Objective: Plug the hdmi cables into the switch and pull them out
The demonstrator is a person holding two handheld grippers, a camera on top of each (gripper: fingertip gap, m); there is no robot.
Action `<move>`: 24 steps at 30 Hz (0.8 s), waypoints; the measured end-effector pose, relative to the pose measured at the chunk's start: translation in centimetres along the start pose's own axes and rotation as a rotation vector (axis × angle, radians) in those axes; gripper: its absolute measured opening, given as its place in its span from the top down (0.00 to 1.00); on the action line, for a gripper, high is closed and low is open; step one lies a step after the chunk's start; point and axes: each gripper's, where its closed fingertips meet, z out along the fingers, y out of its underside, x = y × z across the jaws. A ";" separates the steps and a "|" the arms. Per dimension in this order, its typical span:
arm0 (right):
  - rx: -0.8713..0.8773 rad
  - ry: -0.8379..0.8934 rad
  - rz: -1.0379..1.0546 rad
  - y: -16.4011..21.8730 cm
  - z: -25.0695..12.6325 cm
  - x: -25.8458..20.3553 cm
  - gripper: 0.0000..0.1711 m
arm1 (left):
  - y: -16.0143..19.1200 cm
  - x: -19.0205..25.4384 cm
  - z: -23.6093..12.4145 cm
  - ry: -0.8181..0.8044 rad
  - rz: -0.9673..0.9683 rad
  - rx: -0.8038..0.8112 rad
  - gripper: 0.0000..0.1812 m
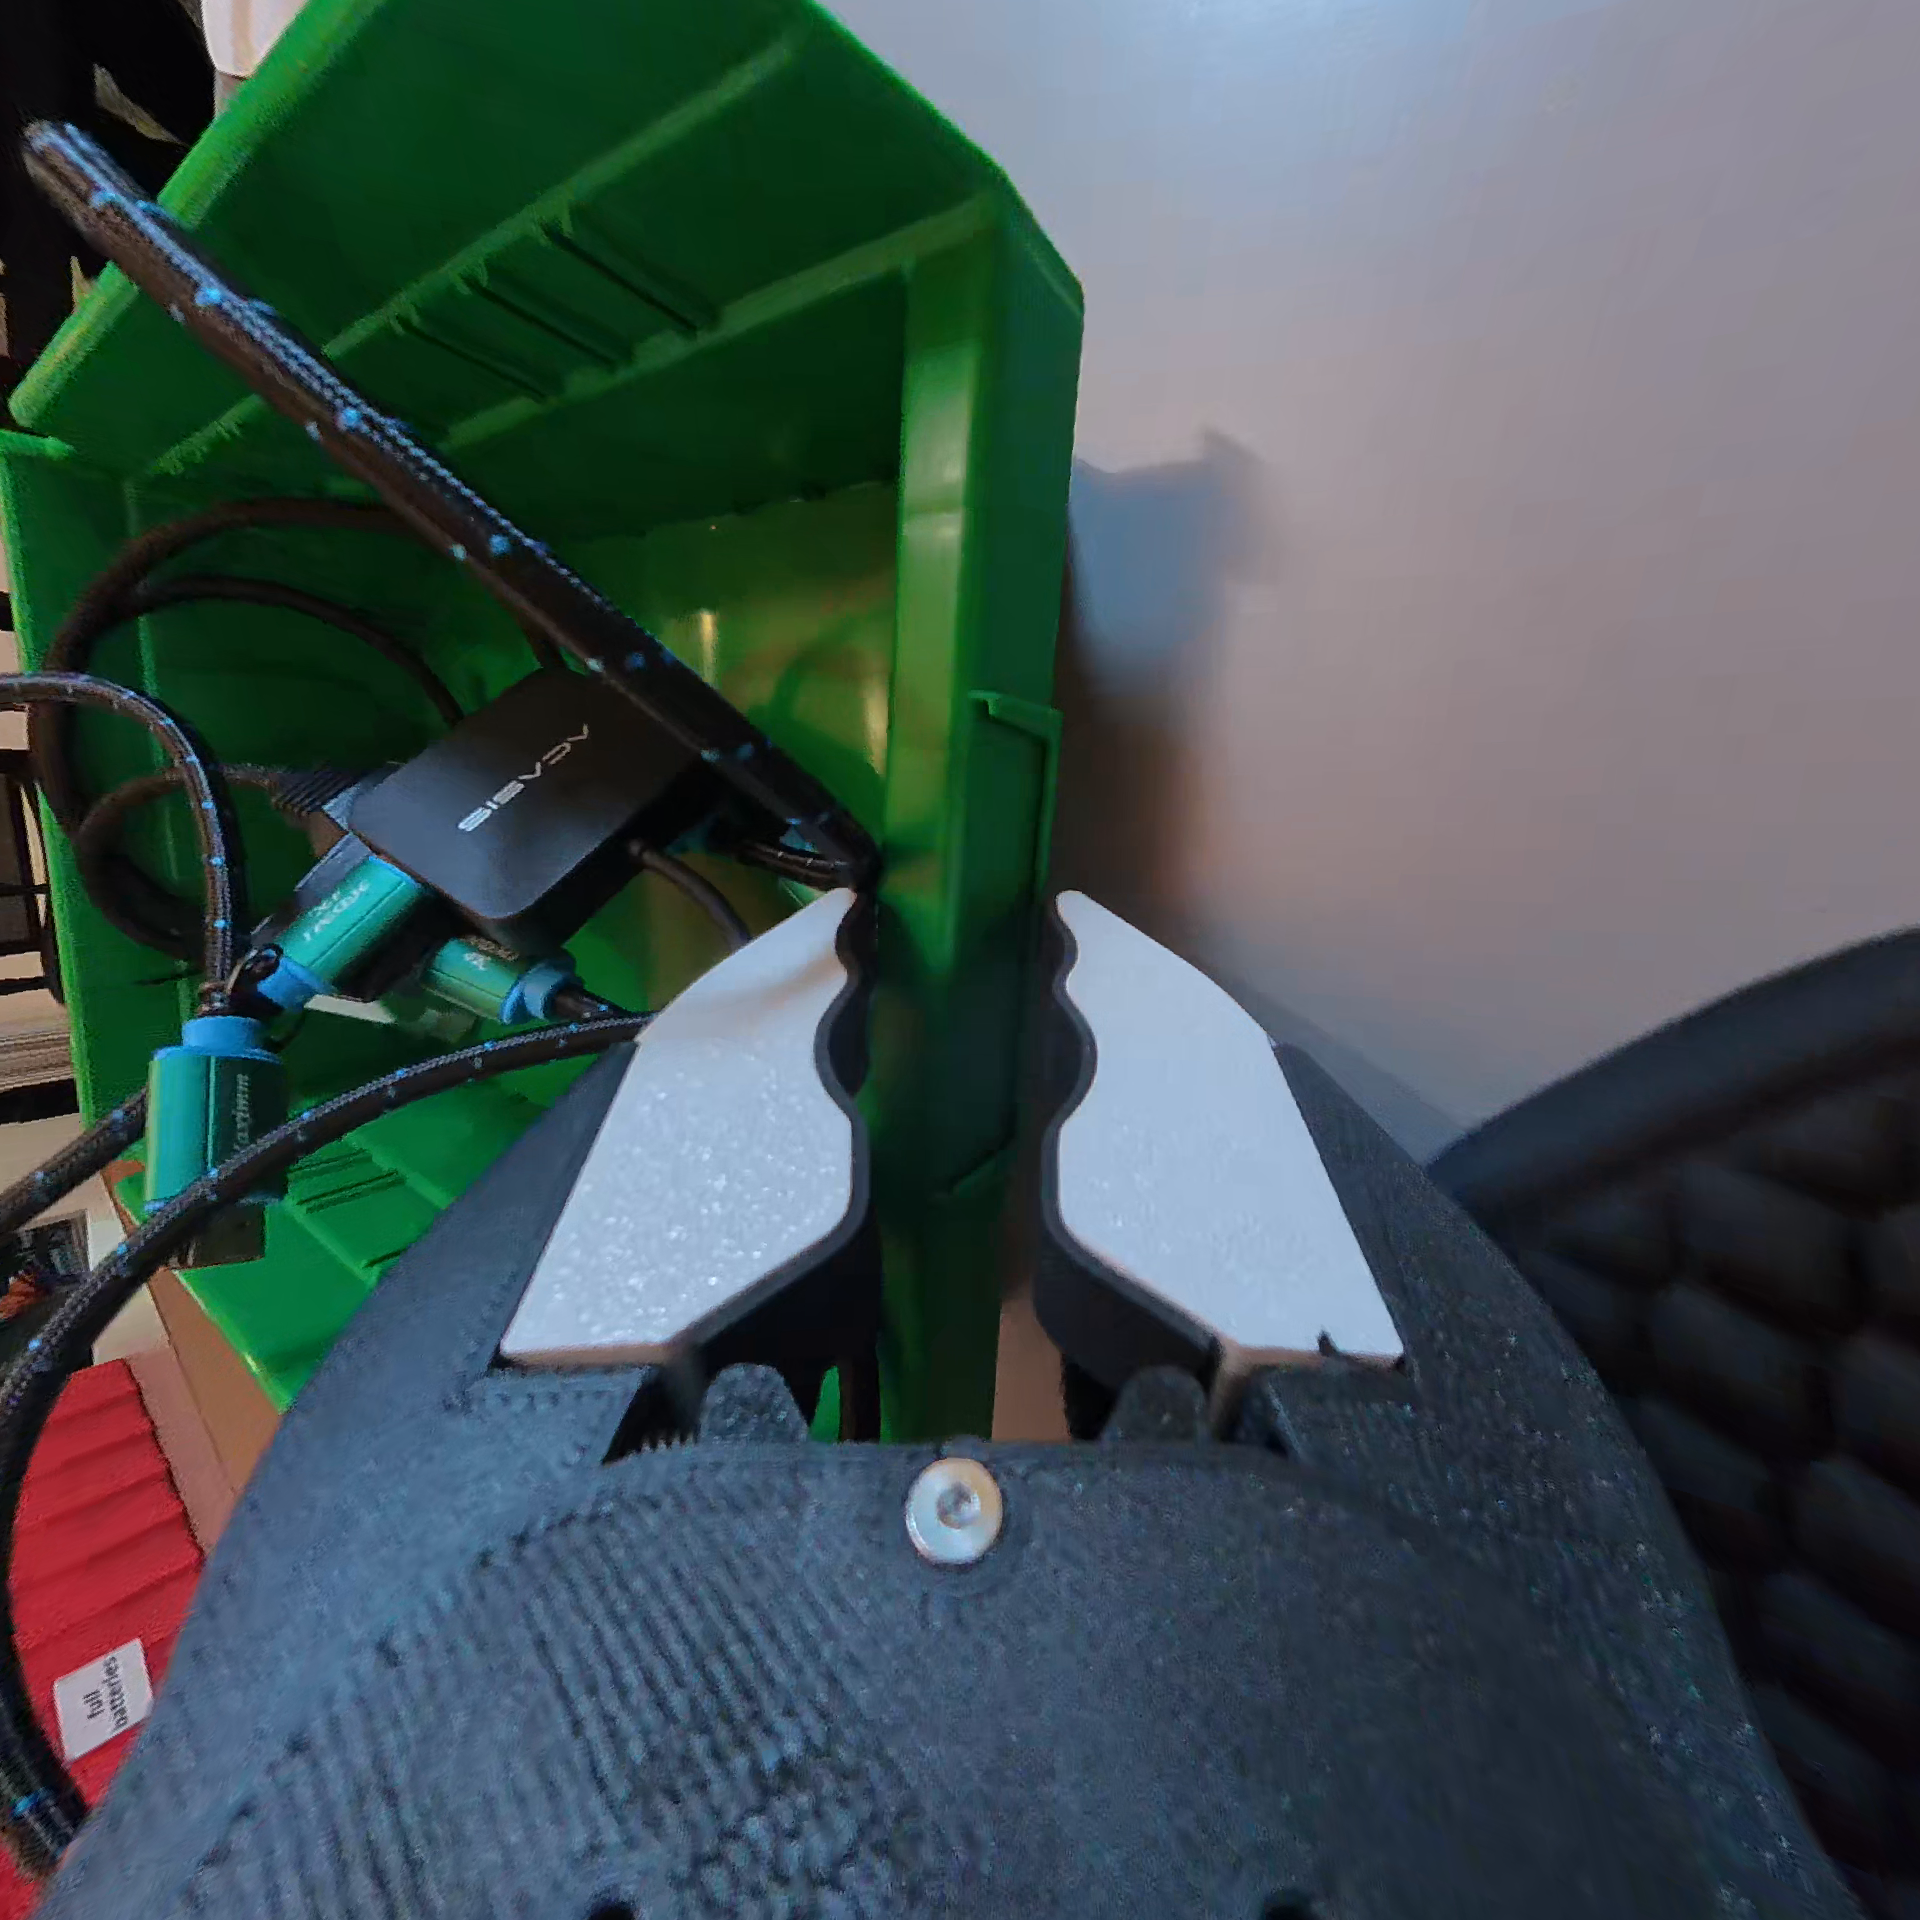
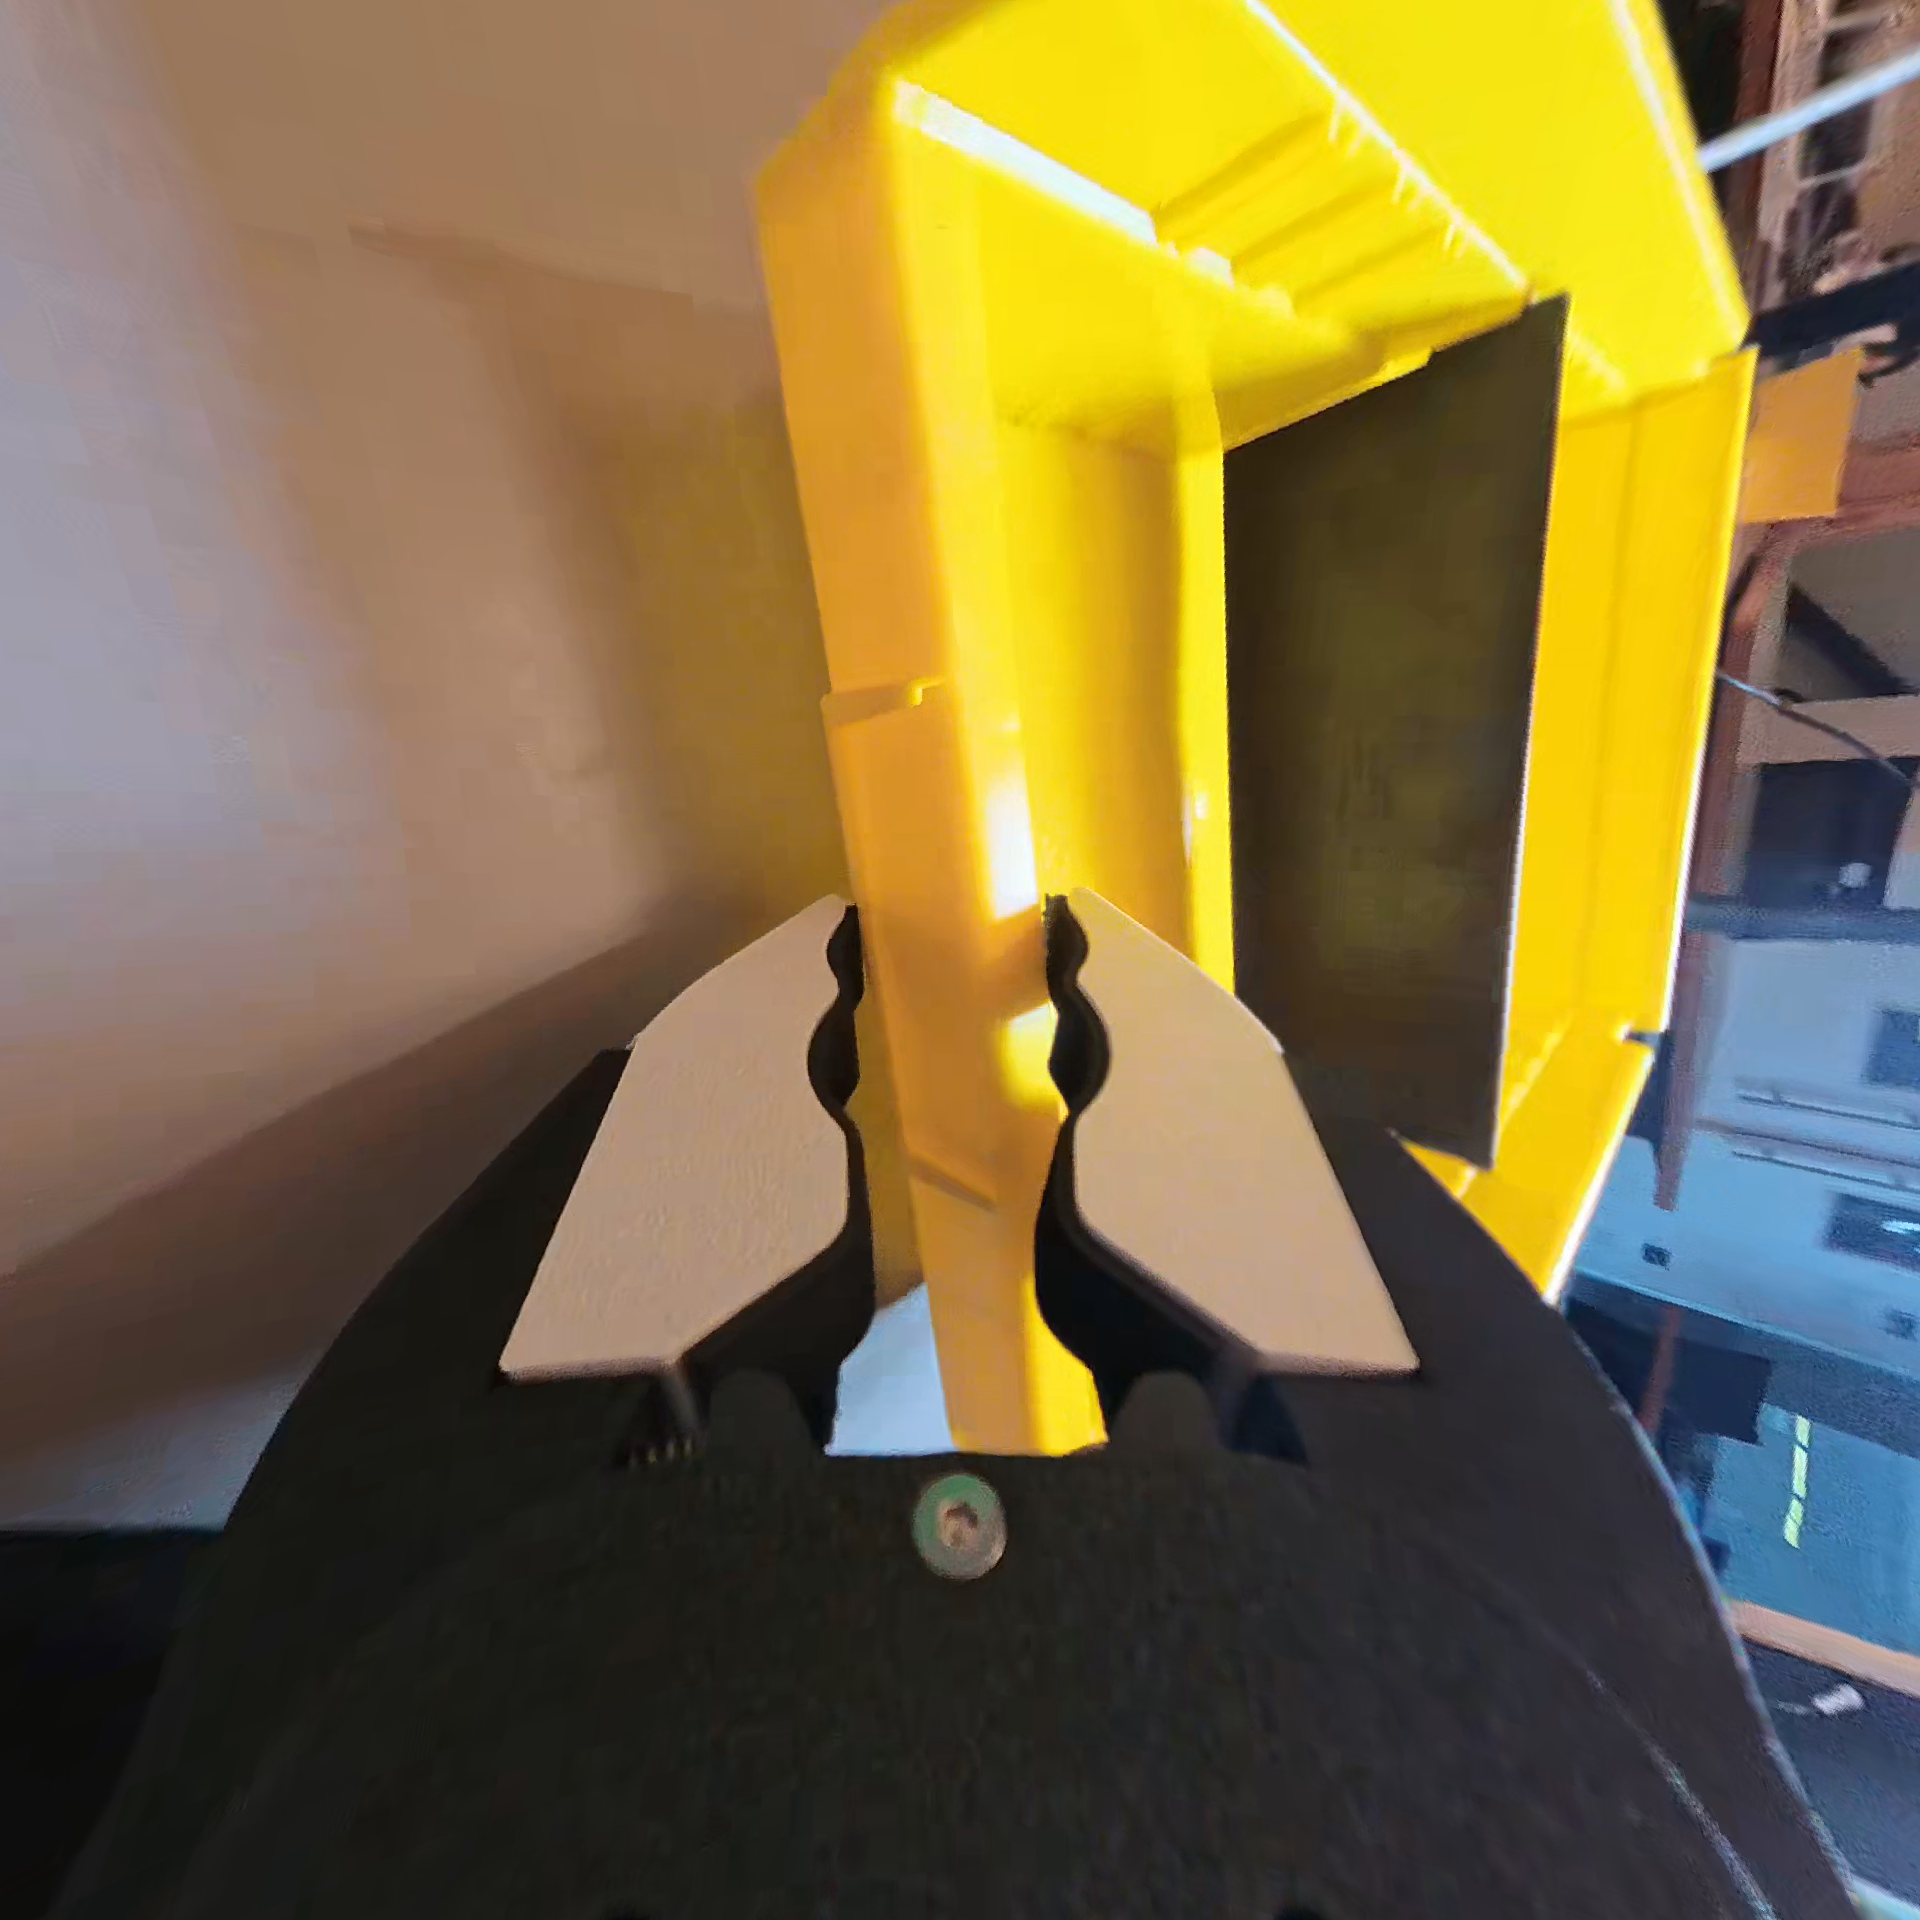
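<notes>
In the left wrist view my left gripper is shut on the side wall of a green bin, one finger inside and one outside. Inside the bin lies a black HDMI switch with teal-ended HDMI plugs at its edge. A loose teal plug hangs over the bin's edge. A black braided cable runs diagonally across the bin. In the right wrist view my right gripper is shut on the wall of a yellow bin that holds a dark flat sheet.
A red box with a white label and a cardboard box sit at lower left. A black mesh surface is at right. A pale wall stands behind. Blurred shelving shows right of the yellow bin. Some 40 centimetres of space lies between my two pairs of fingers.
</notes>
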 end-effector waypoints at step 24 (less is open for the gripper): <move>0.694 -0.046 0.592 -14.3 -3.3 14.5 0.75 | -1.1 -17.3 -2.8 -0.260 -0.423 0.375 0.79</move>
